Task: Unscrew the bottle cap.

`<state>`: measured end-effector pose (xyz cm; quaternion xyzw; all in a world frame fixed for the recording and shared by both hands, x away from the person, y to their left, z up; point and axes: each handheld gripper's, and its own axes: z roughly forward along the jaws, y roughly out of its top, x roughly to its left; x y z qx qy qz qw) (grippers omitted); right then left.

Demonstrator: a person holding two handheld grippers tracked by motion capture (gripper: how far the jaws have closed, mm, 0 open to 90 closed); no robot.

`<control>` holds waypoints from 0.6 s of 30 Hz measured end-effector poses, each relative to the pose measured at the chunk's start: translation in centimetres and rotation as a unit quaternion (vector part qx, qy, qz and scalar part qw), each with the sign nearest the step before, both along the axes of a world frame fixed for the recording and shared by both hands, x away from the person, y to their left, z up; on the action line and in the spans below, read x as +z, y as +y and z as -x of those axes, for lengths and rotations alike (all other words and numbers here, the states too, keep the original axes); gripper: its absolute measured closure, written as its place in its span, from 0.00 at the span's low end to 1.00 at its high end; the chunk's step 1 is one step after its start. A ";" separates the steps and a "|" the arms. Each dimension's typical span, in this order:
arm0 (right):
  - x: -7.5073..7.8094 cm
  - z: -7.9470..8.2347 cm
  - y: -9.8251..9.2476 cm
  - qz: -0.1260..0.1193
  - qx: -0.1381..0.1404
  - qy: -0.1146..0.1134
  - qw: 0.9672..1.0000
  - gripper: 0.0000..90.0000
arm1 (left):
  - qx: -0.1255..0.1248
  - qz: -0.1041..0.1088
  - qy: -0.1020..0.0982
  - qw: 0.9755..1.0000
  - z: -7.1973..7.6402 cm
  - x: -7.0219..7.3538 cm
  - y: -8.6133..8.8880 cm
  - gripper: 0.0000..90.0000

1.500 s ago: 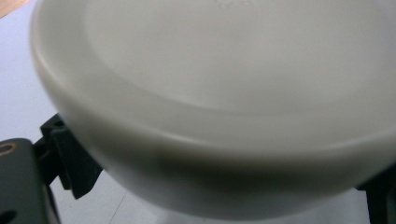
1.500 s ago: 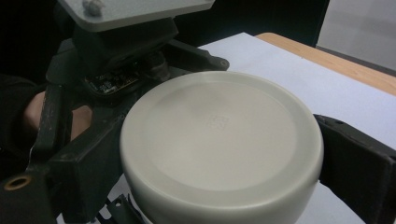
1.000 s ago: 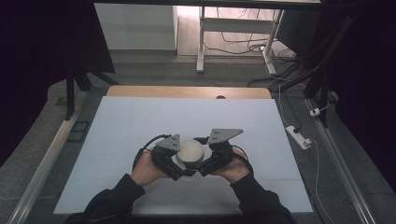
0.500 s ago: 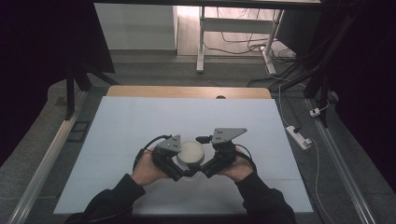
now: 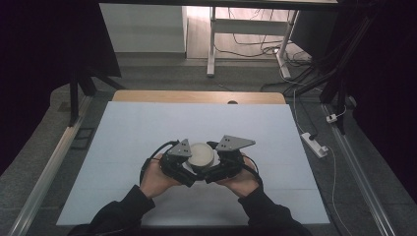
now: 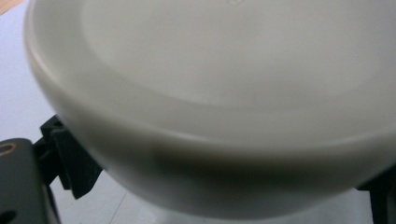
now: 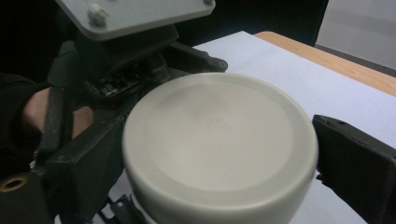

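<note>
The white lid (image 5: pixel 201 153), round w/ a flat top, sits near the front-middle of the table (image 5: pixel 123 128), and both tools meet at it. Everything else is placed relative to that lid.

The left gripper (image 5: pixel 183 167) comes at the lid from its left side, the right gripper (image 5: pixel 215 169) from its right, so the two face each other across it. That's prob. why the hands sit so close together: one tool steadies while the other works, a judgement, not sth seen outright.

In the right gripper view the lid (image 7: pixel 219 144) lies between that tool's two black jaws, one pressed to its left wall, the other just at its right wall; jaws set about lid-wide and clamping it, as far as I can tell. Whether a jar sits under the lid is hidden.

In the left gripper view the lid (image 6: pixel 210 107) looms very close and blurred; a jaw shows at its lower left, but contact isn't clear, so can't tell if that tool grips or merely rests against it.

Beyond the lid, the table's wooden back edge (image 5: pixel 196 96).
</note>
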<state>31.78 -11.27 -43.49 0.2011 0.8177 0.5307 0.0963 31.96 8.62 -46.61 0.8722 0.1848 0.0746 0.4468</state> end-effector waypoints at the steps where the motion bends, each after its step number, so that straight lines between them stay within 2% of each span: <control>1: -0.1 0.0 0.0 -0.002 0.001 -0.001 1.000 0.07 | 0.000 0.002 0.001 1.000 0.0 0.0 0.0 0.08; 7: -0.1 0.0 0.0 0.000 0.012 -0.003 1.000 0.08 | -0.021 0.006 0.006 1.000 -0.1 -0.1 0.0 0.08; 11: -0.1 -0.3 -0.2 0.000 0.038 0.010 0.999 0.08 | -0.047 0.014 0.016 0.999 -0.3 -0.3 0.2 0.08; 18: -0.3 -0.9 -0.9 -0.008 0.101 0.032 0.994 0.08 | -0.108 0.011 0.028 0.994 -0.5 -0.4 0.3 0.08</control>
